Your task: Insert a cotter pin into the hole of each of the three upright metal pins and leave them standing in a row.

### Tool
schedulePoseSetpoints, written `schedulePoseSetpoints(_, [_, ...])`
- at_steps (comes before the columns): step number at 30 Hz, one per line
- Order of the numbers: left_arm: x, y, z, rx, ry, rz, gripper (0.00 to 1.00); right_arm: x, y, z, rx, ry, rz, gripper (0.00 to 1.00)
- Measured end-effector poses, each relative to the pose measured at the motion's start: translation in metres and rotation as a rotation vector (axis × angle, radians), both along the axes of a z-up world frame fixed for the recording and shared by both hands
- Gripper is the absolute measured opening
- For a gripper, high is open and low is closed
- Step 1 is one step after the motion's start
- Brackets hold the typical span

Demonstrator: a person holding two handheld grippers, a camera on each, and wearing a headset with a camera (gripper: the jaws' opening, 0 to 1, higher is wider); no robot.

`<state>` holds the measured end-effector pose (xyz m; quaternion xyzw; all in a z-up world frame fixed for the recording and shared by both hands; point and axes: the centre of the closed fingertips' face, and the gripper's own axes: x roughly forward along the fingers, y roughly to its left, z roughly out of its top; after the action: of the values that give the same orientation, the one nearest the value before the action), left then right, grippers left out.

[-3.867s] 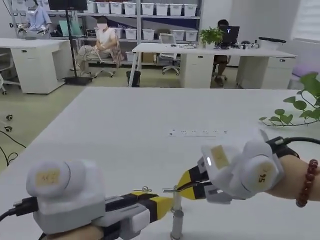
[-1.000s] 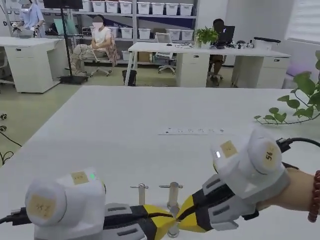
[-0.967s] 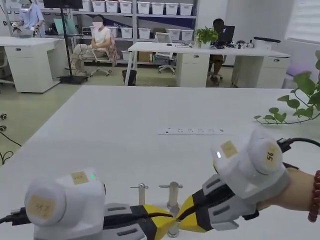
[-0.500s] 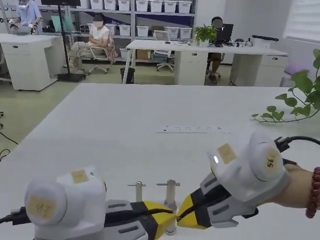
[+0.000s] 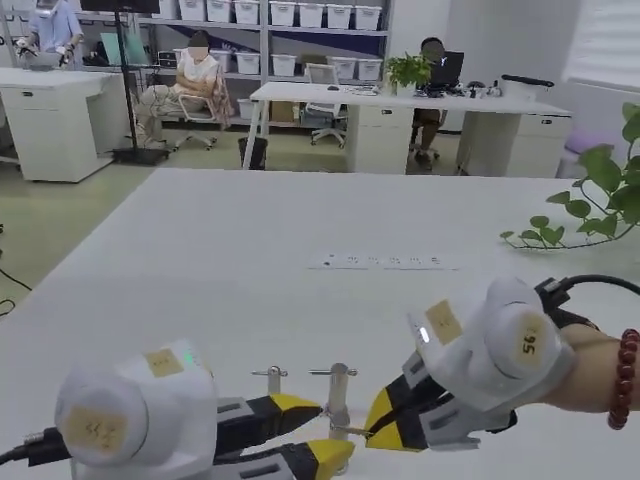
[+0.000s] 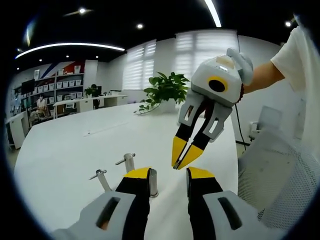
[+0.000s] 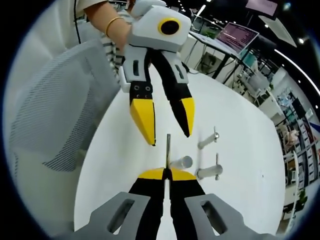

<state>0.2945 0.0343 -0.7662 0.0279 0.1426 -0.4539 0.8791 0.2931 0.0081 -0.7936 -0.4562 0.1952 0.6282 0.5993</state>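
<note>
Two upright metal pins (image 5: 338,392) (image 5: 272,380) stand side by side, each with a cotter pin through its top. A third, bare pin (image 6: 152,182) stands just inside my left gripper's (image 6: 169,175) open jaws, touching neither that I can tell. My right gripper (image 7: 167,172) is shut on a thin cotter pin (image 7: 168,149), which points toward the bare pin (image 7: 181,162). In the head view the left gripper (image 5: 318,428) is at the bottom, and the right gripper (image 5: 374,430) faces it tip to tip, with the cotter pin (image 5: 348,431) between them.
The white table (image 5: 300,230) stretches far ahead, with a power strip (image 5: 385,262) lying across its middle. A leafy plant (image 5: 590,200) hangs over the right edge. Desks, shelves and seated people are in the background.
My left gripper's jaws, closed tip to tip against the right gripper's before, have opened. The right gripper has stayed shut on the cotter pin. The head camera has shifted slightly.
</note>
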Motion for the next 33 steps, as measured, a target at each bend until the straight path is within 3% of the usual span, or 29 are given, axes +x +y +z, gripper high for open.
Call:
schedulePoseSetpoints(6, [0.009, 0.004, -0.011, 0.045, -0.005, 0.046, 0.29, 0.010, -0.007, -0.004, -0.042, -0.030, -0.009, 0.02])
schedulePoseSetpoints(22, [0.023, 0.005, -0.042, 0.115, 0.049, 0.116, 0.28, 0.038, -0.026, -0.026, -0.154, -0.083, -0.026, 0.02])
schedulePoseSetpoints(33, [0.037, -0.001, -0.057, 0.109, 0.090, 0.144, 0.24, 0.049, -0.027, -0.039, -0.181, -0.075, -0.031, 0.02])
